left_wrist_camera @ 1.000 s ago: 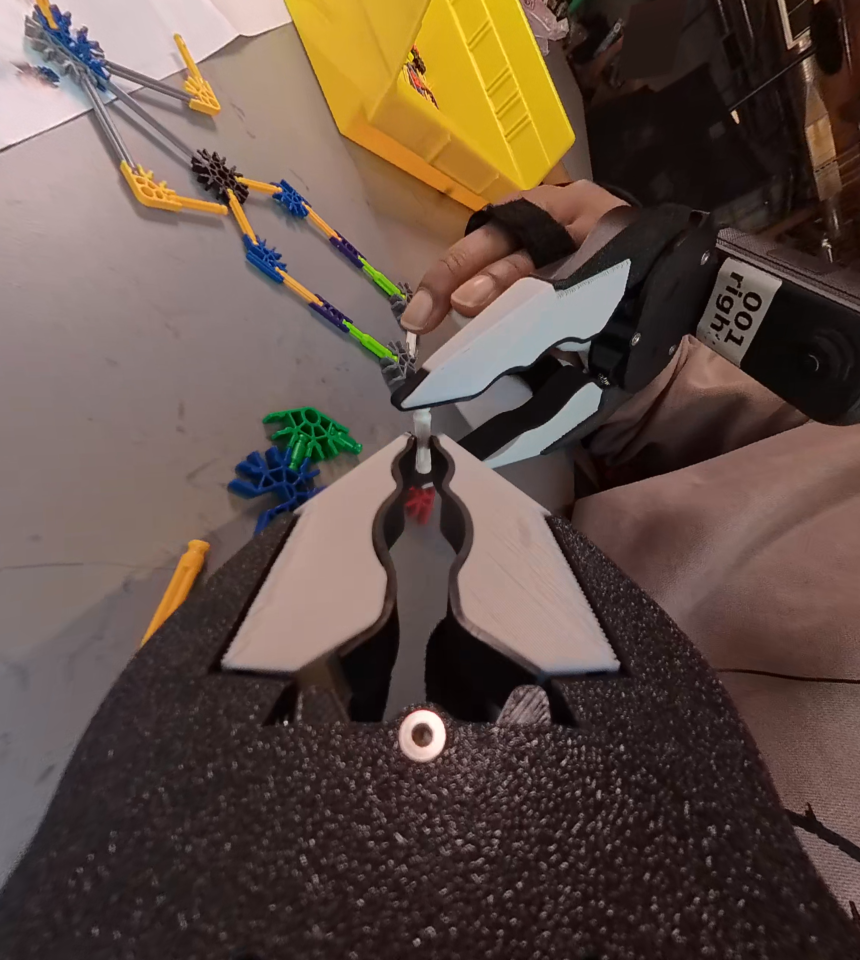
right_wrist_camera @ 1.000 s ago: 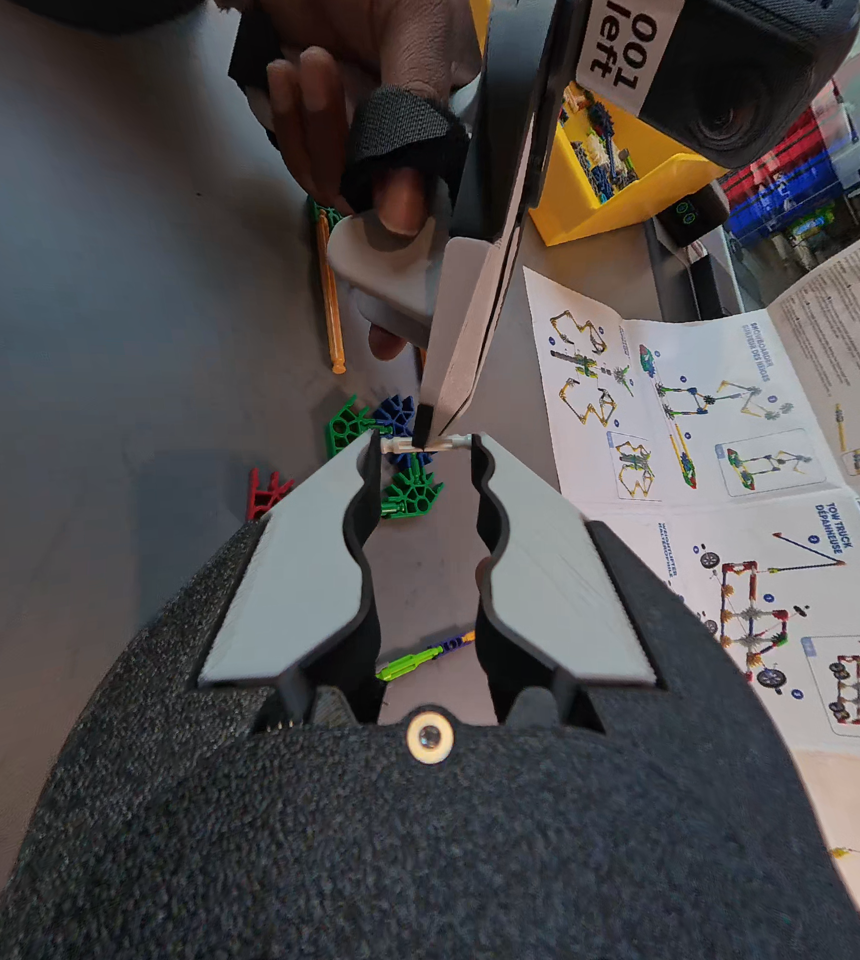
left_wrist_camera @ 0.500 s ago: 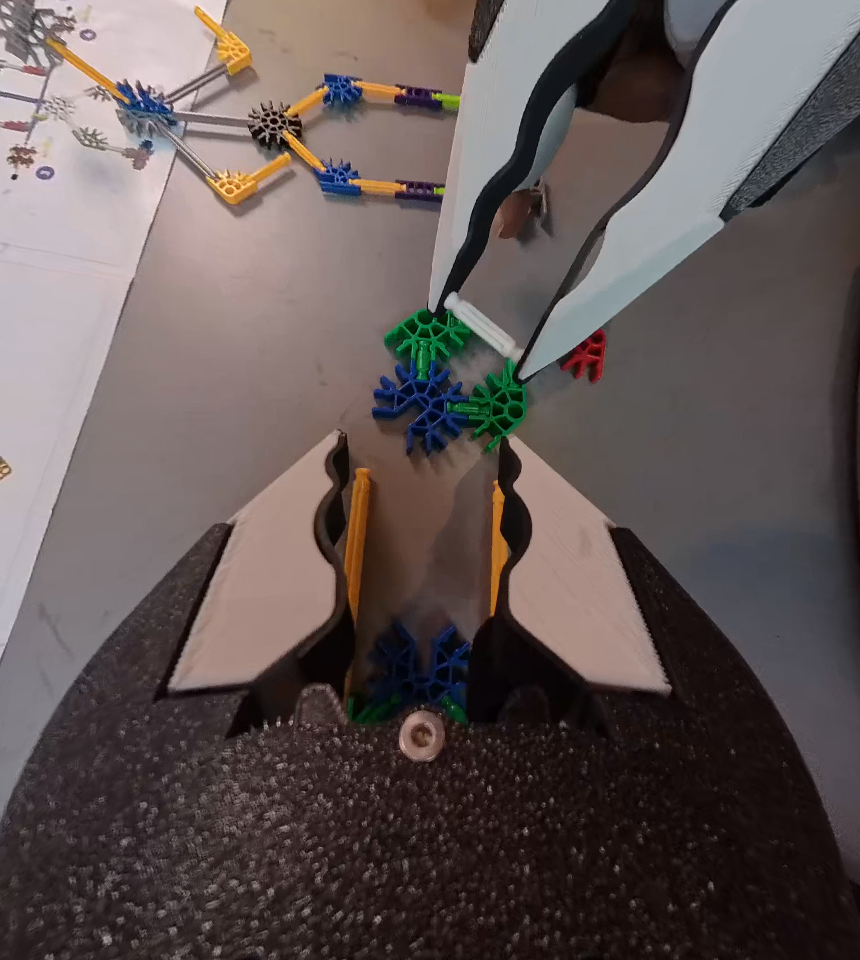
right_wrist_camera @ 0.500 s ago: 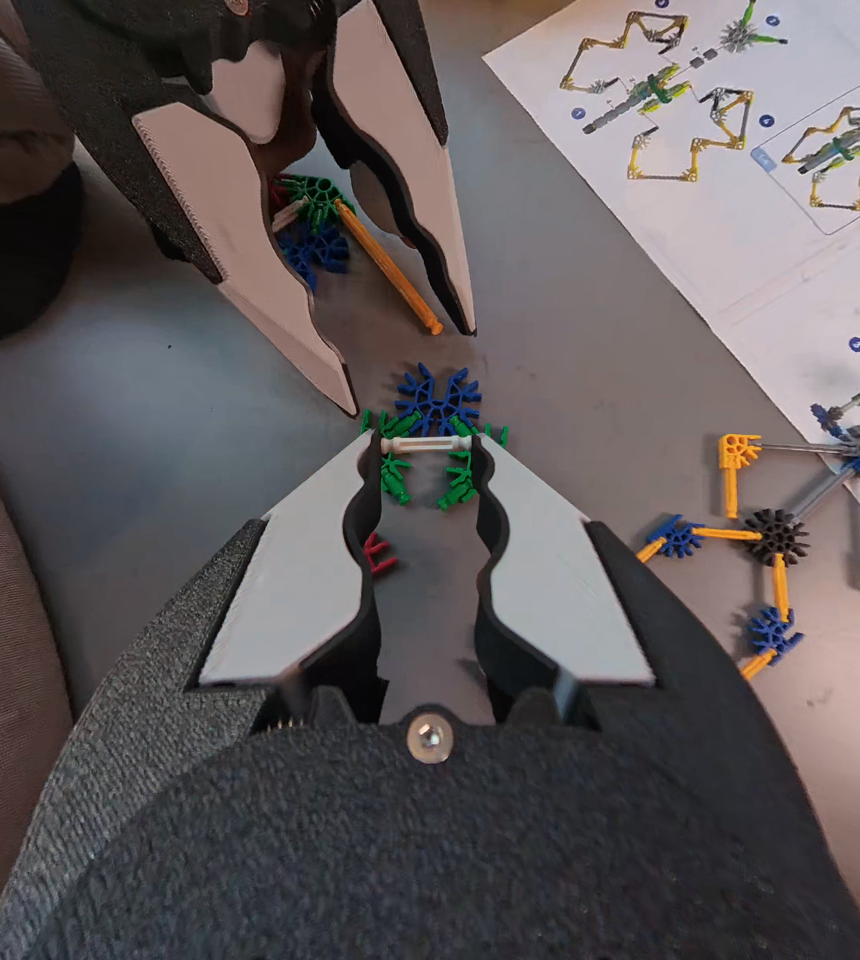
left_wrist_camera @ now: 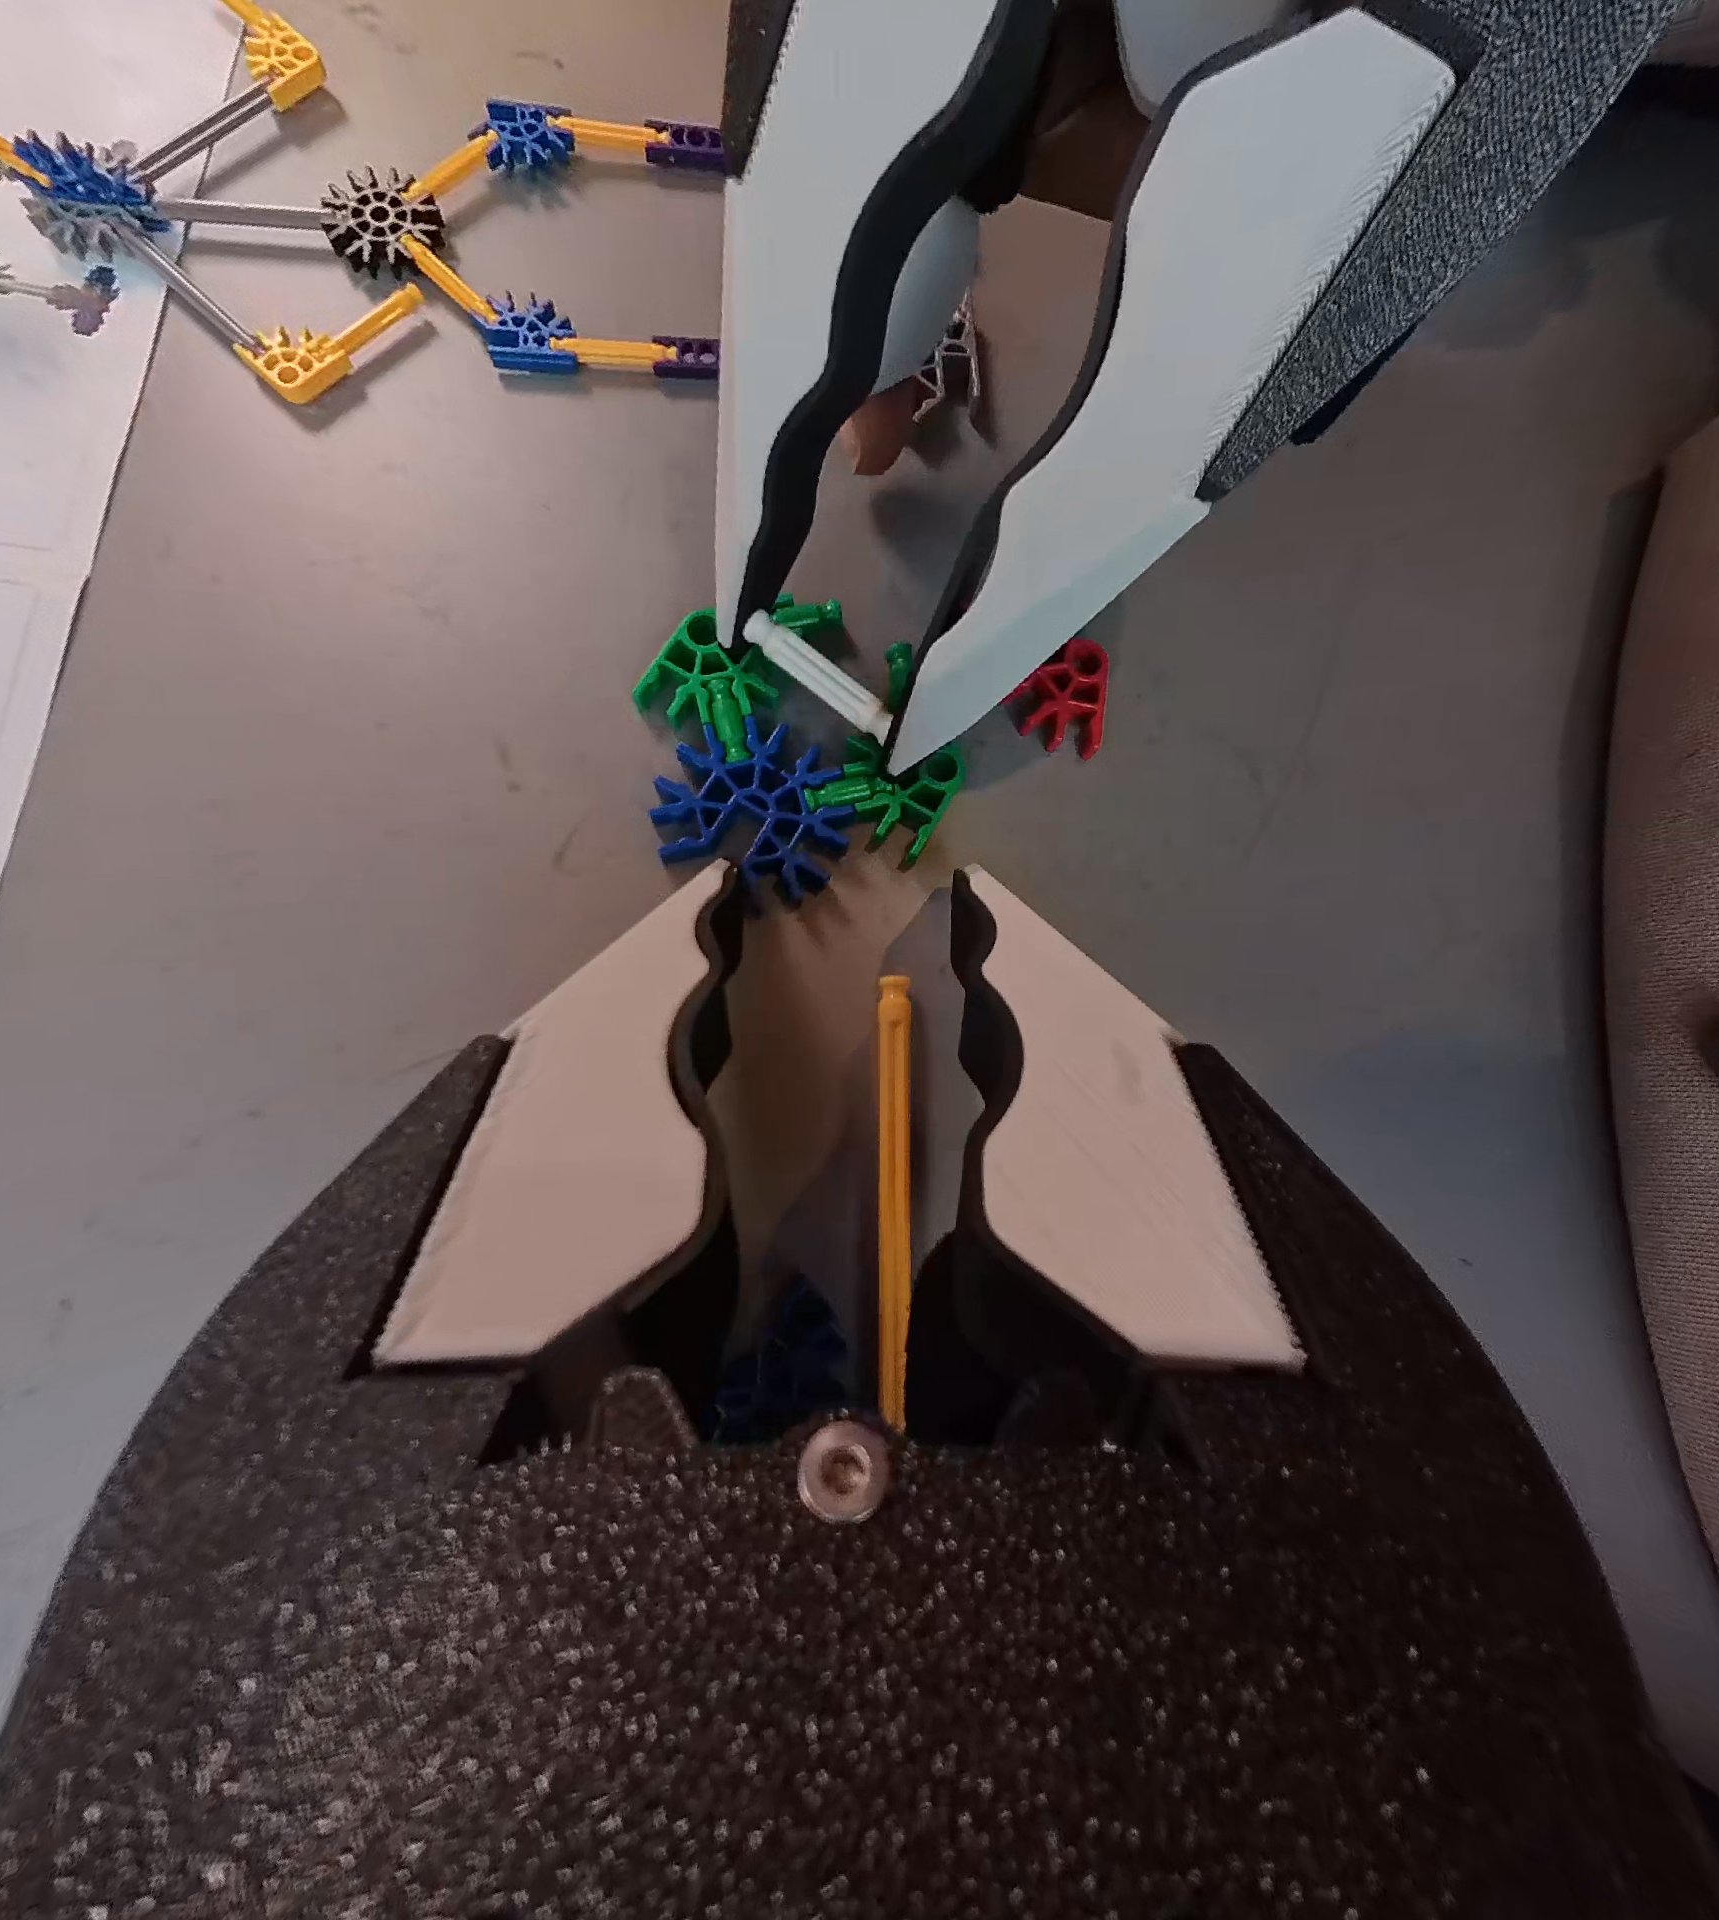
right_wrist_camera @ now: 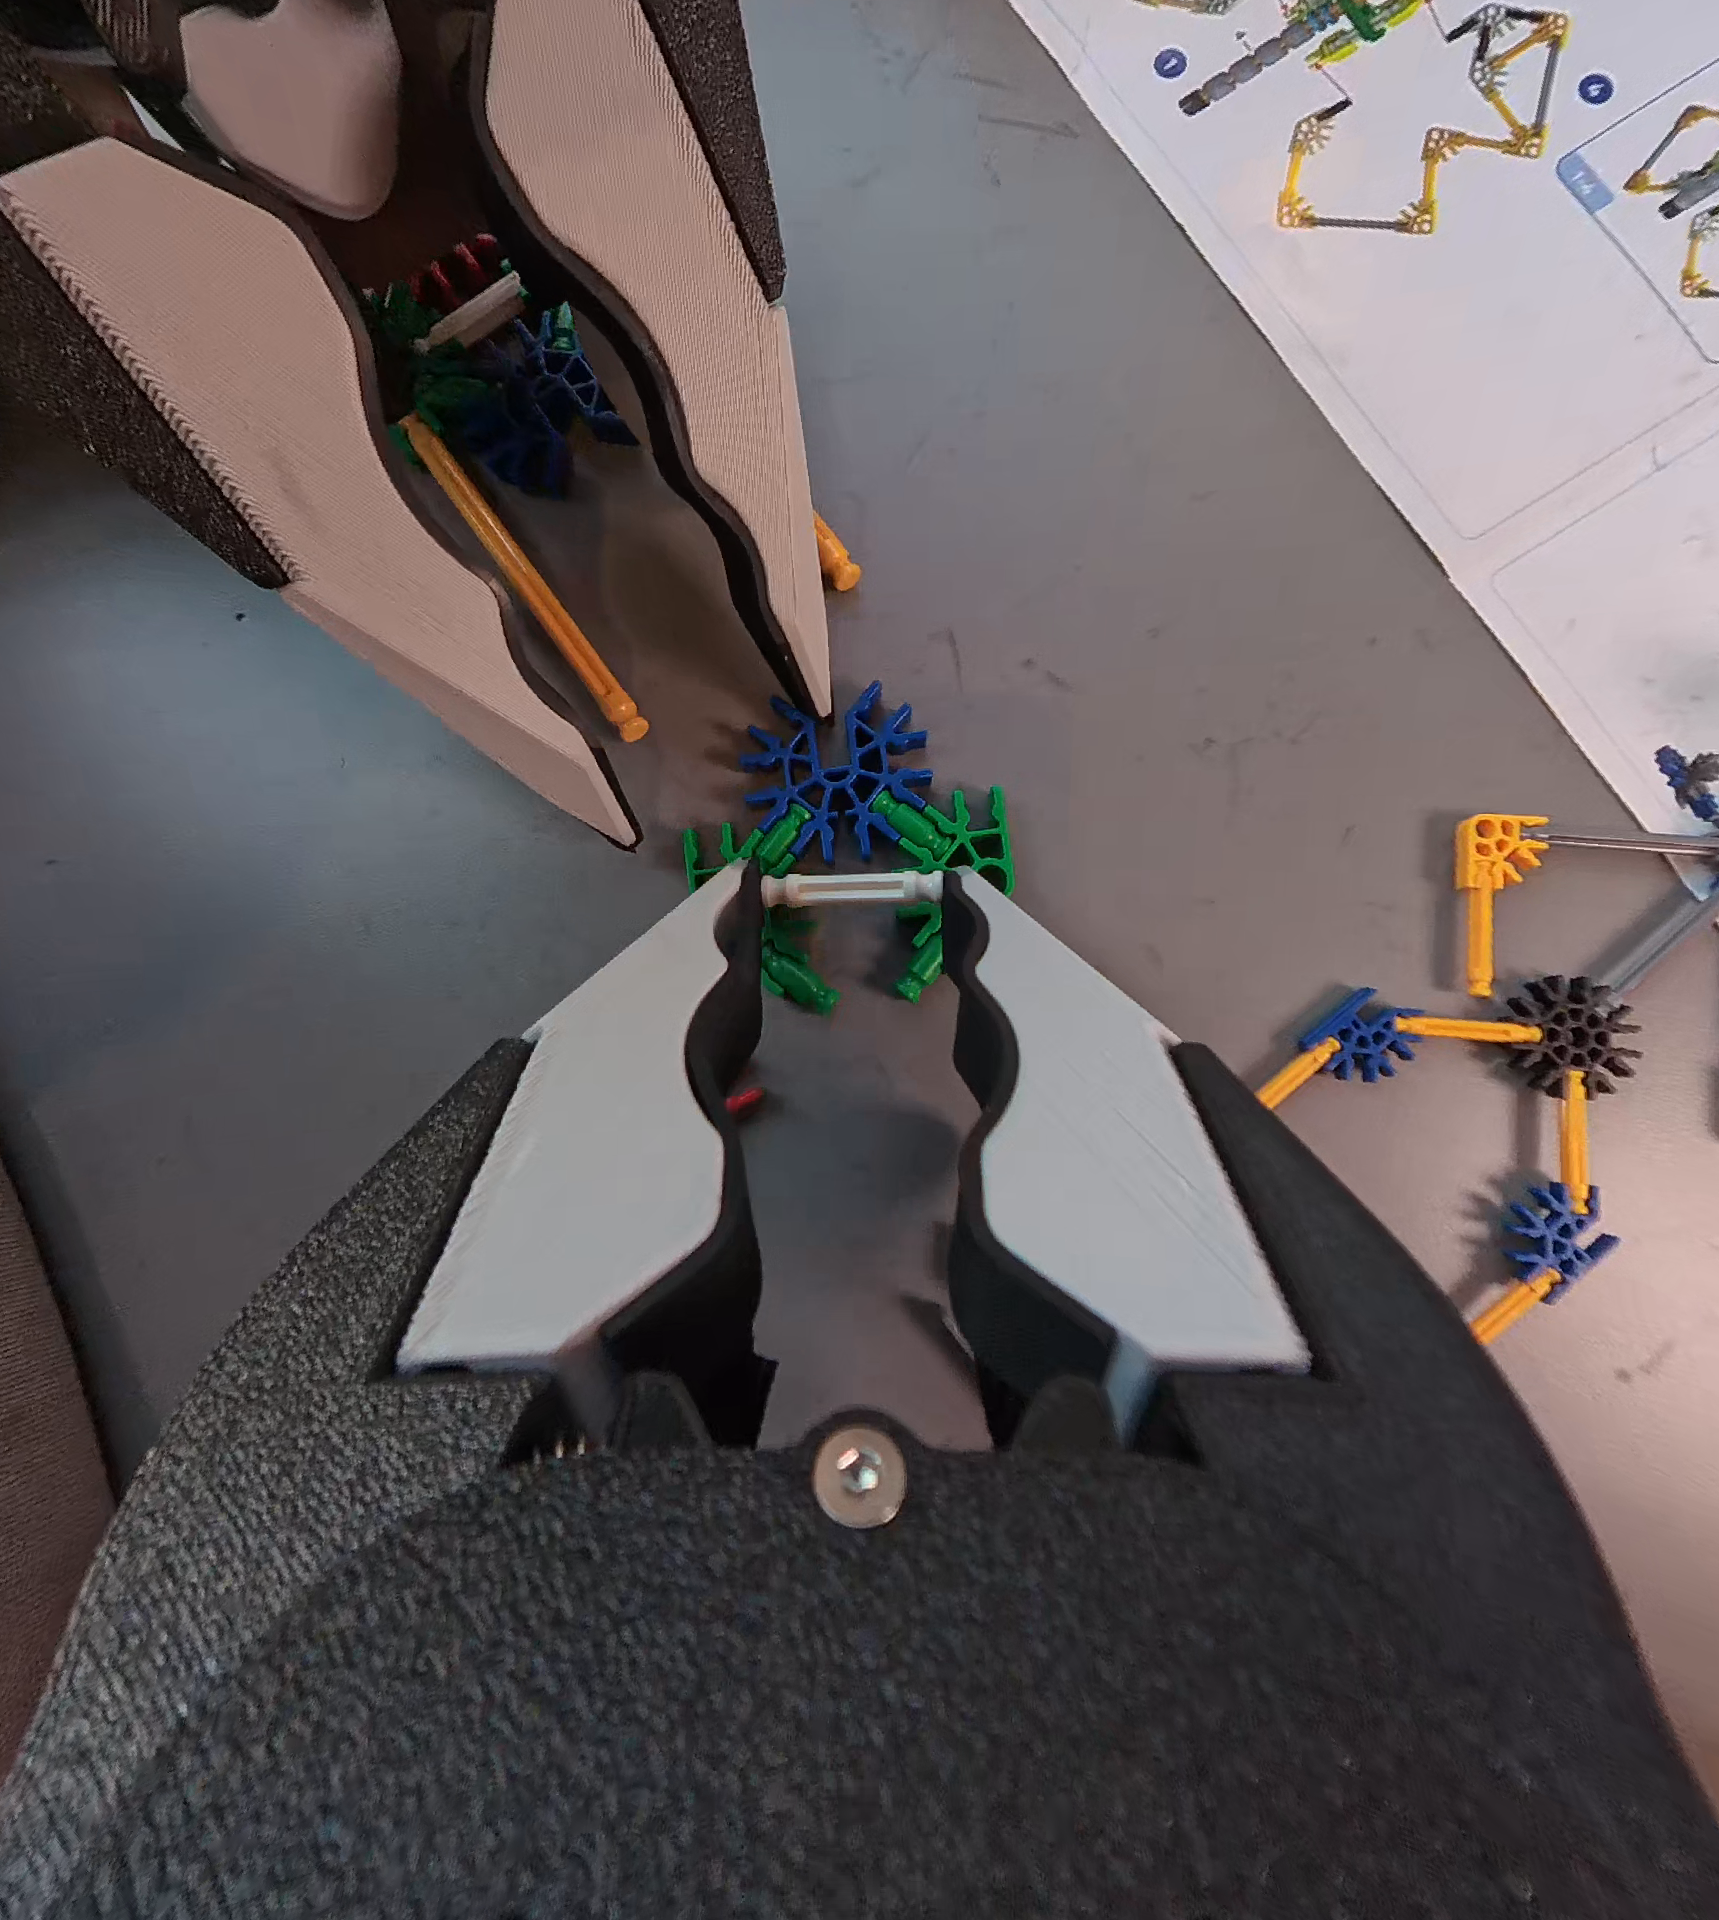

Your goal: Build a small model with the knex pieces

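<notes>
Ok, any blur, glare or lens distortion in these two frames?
Left wrist view: sharp on the blue connector, its own fingers slightly soft, wide-angle bending at the edges. Right wrist view: sharp on the white rod, no harsh glare, soft shadow beneath, same edge distortion.

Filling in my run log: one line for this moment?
right gripper: holds white rod endwise over blue-green connector cluster | left gripper: open, beside cluster, above yellow rod

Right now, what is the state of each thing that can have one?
Left hand-held gripper: open, empty.
Right hand-held gripper: shut on white rod, end to end.
White rod: held above the connector cluster.
Connector cluster: assembled, flat on table.
Orange rod: loose on table.
</notes>
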Demonstrator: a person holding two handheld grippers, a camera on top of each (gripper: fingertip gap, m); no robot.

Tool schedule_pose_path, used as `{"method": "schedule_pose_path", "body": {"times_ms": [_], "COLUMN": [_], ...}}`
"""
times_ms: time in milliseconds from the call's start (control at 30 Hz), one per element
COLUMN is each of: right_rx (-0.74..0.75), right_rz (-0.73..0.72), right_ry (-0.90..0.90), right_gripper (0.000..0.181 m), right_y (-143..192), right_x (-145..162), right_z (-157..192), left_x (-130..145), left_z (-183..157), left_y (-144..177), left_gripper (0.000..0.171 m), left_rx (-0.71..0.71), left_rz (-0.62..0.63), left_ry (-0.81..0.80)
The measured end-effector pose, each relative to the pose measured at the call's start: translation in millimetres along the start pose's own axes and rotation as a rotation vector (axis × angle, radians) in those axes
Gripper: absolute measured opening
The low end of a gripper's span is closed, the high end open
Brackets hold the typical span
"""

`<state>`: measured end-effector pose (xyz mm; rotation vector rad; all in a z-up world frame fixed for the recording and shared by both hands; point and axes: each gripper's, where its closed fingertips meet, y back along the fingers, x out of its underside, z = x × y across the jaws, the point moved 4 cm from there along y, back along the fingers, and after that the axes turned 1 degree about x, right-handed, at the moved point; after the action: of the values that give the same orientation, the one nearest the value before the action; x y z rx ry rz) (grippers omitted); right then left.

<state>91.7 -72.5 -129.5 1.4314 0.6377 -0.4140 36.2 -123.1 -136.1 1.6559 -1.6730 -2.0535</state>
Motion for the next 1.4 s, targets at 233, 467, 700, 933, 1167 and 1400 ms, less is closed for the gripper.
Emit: {"method": "schedule_pose_path", "body": {"times_ms": [233,467,700,933,1167,1400], "right_rx": [-0.019,-0.079,-0.083,-0.072,-0.043,-0.04], "right_rz": [-0.002,-0.055,-0.085,-0.01,0.079,0.16], "right_ry": [0.084,0.186,0.122,0.136,0.194,0.278], "right_gripper": [0.033,0.038,0.012,0.002,0.0,0.0], "right_y": [1,4,14,4,2,-1], "right_x": [1,-1,-7,-1,-4,-6], "right_z": [0,0,-6,-6,-5,-4], "left_x": [0,1,-7,-3,-2,-2], "left_z": [0,1,12,12,12,12], "left_y": [0,1,8,-4,-4,-4], "left_gripper": [0.039,0.037,0.036,0.036,0.036,0.036], "left_rx": [0.003,0.0,-0.056,-0.06,-0.083,-0.086], "left_rz": [-0.013,-0.018,-0.089,-0.031,-0.022,-0.027], "left_ry": [0.004,0.001,-0.003,-0.028,-0.046,-0.045]}}
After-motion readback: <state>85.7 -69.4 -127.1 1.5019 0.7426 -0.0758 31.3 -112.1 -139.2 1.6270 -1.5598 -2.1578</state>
